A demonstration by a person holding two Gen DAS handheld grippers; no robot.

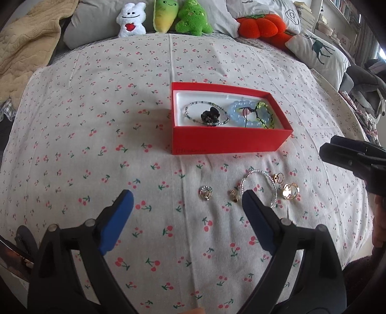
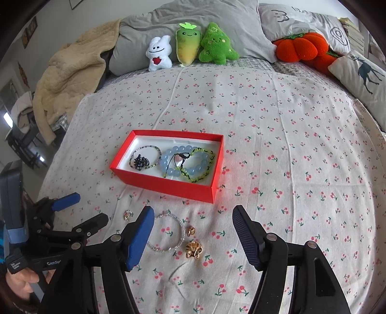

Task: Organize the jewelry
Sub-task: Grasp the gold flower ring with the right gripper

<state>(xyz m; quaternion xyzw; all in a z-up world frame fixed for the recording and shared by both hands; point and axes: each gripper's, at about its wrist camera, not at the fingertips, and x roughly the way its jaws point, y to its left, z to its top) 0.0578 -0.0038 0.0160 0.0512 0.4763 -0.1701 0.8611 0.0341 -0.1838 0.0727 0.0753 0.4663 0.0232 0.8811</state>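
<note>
Both tongs, left gripper [image 1: 187,201] and right gripper [image 2: 193,216], gape wide, holding nothing. Just beyond them, at twelve o'clock, a clear beaded bracelet [image 2: 166,233] and small gold rings [image 2: 193,249] lie on the cherry-print sheet [image 2: 289,169]; farther on, a red cardboard box [image 2: 168,184] holds other beaded bracelets [image 2: 184,160].

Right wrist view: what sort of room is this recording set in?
Most likely a bedroom: the work surface is a bed under a cherry-print sheet, with grey pillows and plush toys such as a green tree-shaped plush at its head.

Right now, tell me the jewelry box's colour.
The box is red outside, white inside; clearest in the right wrist view.
</note>
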